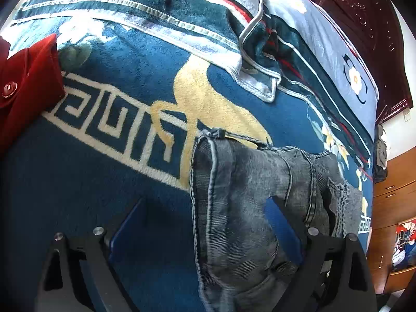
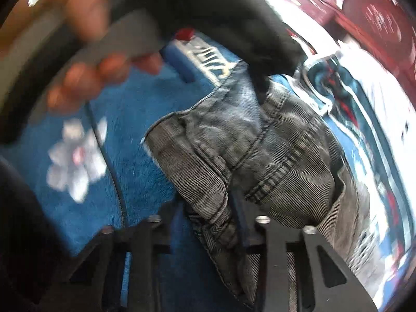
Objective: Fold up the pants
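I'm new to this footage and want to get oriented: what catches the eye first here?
Grey denim pants lie crumpled on a blue plush blanket with a cream key pattern. The left gripper stands open around them, while the right gripper pinches a fold. A red garment sits at the left edge.

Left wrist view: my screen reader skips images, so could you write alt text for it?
Grey denim pants lie bunched on a blue plush blanket with a cream key-pattern border, draped over the right finger of the open left claw. A red garment sits at the left edge, a folded striped blanket behind.
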Action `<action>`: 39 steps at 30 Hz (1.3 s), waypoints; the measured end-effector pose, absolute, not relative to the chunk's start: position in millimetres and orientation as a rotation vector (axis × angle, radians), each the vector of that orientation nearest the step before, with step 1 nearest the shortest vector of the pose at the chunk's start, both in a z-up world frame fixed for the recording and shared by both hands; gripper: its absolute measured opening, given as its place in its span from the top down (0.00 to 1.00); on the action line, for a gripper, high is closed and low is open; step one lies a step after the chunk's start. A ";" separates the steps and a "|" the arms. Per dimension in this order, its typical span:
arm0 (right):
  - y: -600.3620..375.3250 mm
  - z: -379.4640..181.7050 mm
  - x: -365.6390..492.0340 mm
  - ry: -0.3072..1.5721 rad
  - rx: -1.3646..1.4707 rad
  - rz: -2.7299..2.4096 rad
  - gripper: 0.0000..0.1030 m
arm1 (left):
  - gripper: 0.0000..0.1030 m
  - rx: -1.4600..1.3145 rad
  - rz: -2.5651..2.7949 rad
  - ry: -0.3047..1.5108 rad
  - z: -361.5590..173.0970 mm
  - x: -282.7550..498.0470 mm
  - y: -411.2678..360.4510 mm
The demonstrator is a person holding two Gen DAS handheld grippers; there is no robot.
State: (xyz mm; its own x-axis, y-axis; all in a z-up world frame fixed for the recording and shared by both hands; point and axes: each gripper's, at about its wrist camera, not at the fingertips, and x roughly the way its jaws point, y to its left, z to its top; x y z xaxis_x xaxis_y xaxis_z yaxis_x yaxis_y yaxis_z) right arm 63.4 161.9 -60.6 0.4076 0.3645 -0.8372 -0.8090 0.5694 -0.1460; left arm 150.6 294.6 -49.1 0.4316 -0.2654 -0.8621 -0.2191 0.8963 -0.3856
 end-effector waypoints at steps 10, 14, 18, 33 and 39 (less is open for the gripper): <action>119.8 -29.5 108.6 0.971 -0.187 0.854 0.78 | 0.09 -0.601 -0.036 1.155 -52.3 147.5 297.5; 122.4 -29.8 101.3 0.961 -0.186 0.856 0.78 | 0.09 -0.616 -0.032 1.154 -54.4 151.9 288.9; 116.9 -25.8 99.3 0.945 -0.162 0.850 0.78 | 0.49 -0.662 -0.077 1.140 -53.2 154.5 279.2; 84.3 2.0 95.8 0.880 -0.048 0.832 0.78 | 0.89 -0.491 -0.114 0.987 16.2 153.5 229.2; 69.1 9.5 93.5 0.864 -0.022 0.816 0.78 | 0.89 -0.394 -0.100 0.965 35.1 150.3 206.2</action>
